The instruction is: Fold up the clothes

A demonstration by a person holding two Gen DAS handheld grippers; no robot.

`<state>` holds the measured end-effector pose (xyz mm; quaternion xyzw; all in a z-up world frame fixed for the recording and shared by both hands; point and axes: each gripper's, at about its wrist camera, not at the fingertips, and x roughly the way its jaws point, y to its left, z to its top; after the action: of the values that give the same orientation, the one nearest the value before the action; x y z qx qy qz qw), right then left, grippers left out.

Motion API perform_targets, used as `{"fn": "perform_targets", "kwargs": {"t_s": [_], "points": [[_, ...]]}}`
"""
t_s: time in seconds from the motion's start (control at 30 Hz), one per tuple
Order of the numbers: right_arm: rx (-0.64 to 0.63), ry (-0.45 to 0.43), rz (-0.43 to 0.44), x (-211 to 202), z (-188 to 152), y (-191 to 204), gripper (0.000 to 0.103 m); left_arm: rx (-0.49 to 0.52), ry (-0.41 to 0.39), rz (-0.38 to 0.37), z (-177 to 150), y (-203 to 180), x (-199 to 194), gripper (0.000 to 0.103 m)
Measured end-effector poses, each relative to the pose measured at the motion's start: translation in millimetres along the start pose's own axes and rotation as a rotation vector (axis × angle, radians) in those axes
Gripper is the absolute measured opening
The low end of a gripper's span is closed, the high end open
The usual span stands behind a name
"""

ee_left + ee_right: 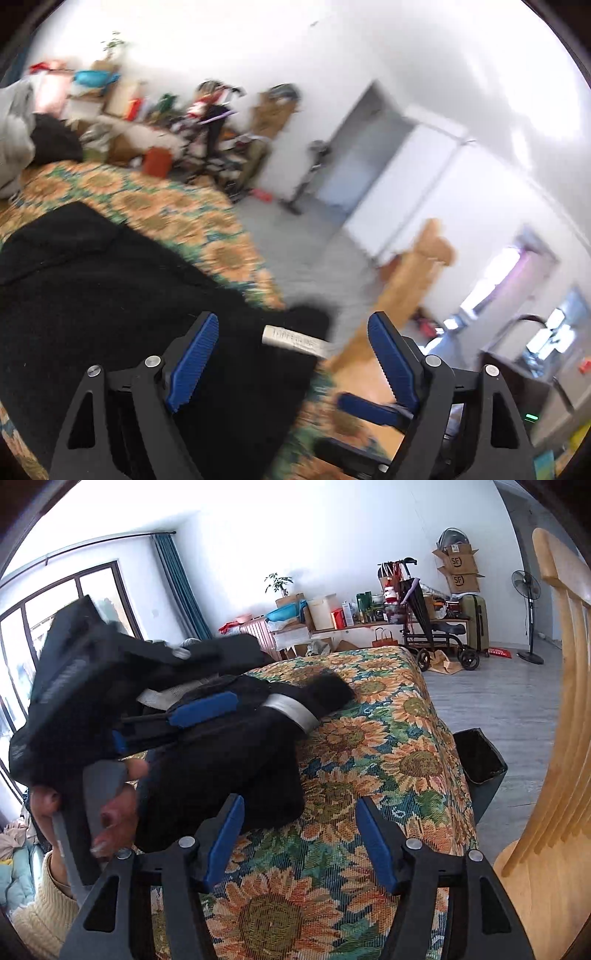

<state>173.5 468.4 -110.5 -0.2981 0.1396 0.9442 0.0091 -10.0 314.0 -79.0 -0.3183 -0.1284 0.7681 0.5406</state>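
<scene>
Both tongs released, empty. Black garment (221, 760) lies left of right tongs (299, 834), under left tongs (291, 354); left hand nearer.

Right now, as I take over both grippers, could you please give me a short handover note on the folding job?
Left gripper: open, nothing between the pads, hovering over the black garment.
Right gripper: open and empty, above the sunflower tablecloth.
Things: the black garment lies bunched near the table's corner, its grey-banded cuff stretched toward the far edge. A wooden chair stands right of the table.
Done: garment is on the table, both grippers are free of it.
Left: folding looks unfinished; the sleeve probably needs bringing in, then the body squaring up.
</scene>
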Motion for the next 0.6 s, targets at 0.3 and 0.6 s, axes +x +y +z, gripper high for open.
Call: {"fn": "perform_targets", "kwargs": {"t_s": [0.3, 0.6], "points": [[-0.032, -0.163, -0.093, -31.3, 27.6, 7.4, 0.054, -0.069, -0.127, 0.317, 15.7, 46.8, -67.7, 0.063], [-0.192, -0.043, -0.198, 32.0, 61.3, 52.8, 0.05, -0.017, 0.023, 0.582, 5.6, 66.8, -45.1, 0.018]]}}
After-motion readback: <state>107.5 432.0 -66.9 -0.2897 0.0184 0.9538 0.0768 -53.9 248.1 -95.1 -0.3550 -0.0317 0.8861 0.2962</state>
